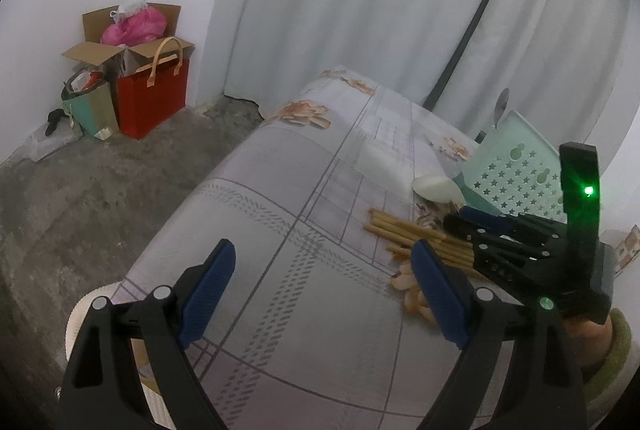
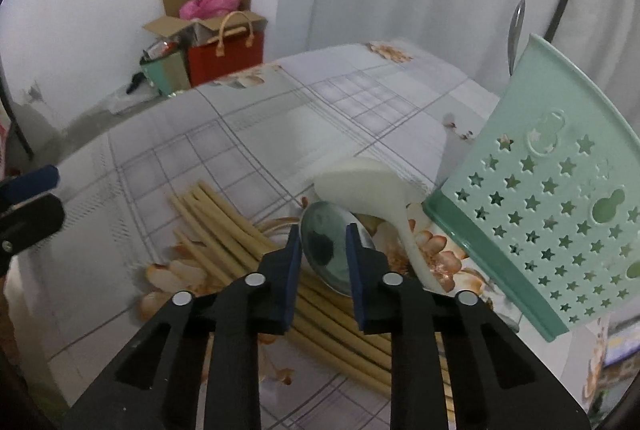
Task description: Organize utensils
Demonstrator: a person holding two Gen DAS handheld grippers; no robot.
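Note:
A mint-green utensil holder [image 2: 560, 209] with star holes stands tilted at the right, and a metal utensil [image 2: 516, 29] sticks up behind it. On the flowered tablecloth [image 2: 200, 133] lie several bamboo chopsticks [image 2: 224, 230], a white plastic spoon [image 2: 360, 185] and a metal spoon [image 2: 320, 250]. My right gripper [image 2: 323, 250] hovers over the metal spoon's bowl with its jaws narrowly apart, and no pad visibly presses on it. My left gripper [image 1: 324, 282] stands wide open over bare cloth, left of the chopsticks [image 1: 408, 230]. The left wrist view shows the right gripper [image 1: 460, 220] reaching in beside the holder [image 1: 520, 177].
The table's left edge [image 1: 224, 165] drops to a grey floor [image 1: 80, 189]. In the far corner stand a red bag [image 1: 154, 97], a cardboard box [image 1: 120, 41] and a green bag [image 1: 90, 105]. White curtains [image 1: 380, 9] hang behind the table.

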